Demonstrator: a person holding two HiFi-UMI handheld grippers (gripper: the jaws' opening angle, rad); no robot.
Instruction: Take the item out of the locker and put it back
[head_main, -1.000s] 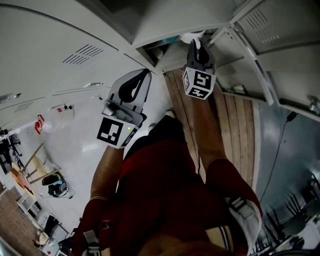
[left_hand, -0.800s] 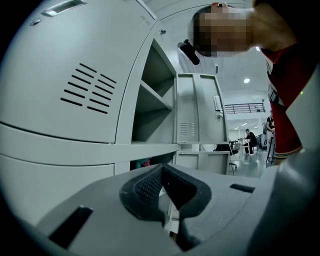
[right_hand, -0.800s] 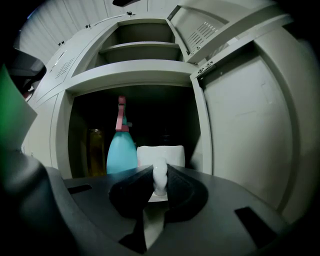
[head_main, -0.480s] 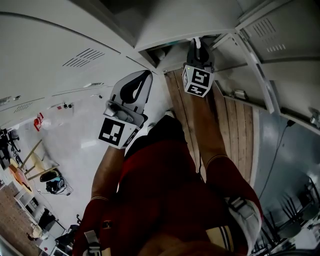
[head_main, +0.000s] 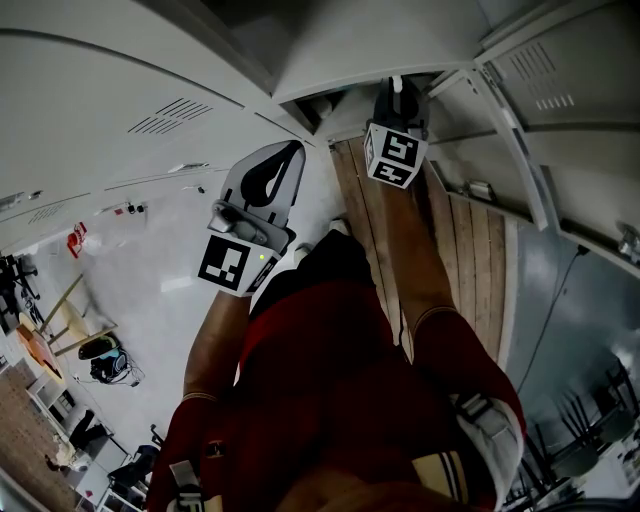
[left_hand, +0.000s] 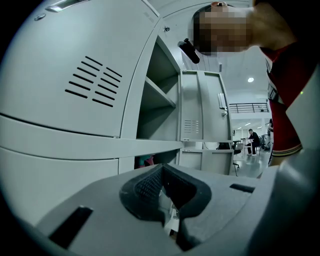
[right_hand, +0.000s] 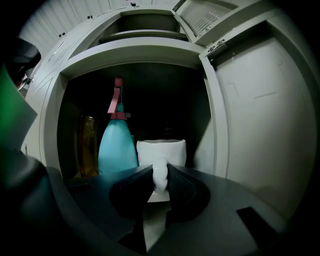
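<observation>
A white mug (right_hand: 161, 149) stands in the dark locker compartment (right_hand: 135, 100), its handle toward me. My right gripper (right_hand: 160, 175) is shut on that handle, just inside the opening. In the head view the right gripper (head_main: 397, 98) reaches into the open locker (head_main: 325, 108), and only a sliver of the white mug (head_main: 396, 84) shows above it. My left gripper (head_main: 288, 152) is held lower and to the left, in front of closed locker doors. Its jaws meet with nothing between them in the left gripper view (left_hand: 164, 172).
A blue spray bottle with a red trigger (right_hand: 118, 142) and an amber bottle (right_hand: 86, 145) stand left of the mug. The locker's open door (right_hand: 260, 115) hangs at the right. A wooden bench (head_main: 470, 240) runs below the lockers. A person (left_hand: 252, 140) sits far off.
My right gripper with the mug has edged slightly deeper into the locker opening, so less of the mug shows in the head view. The left gripper has stayed in place.
</observation>
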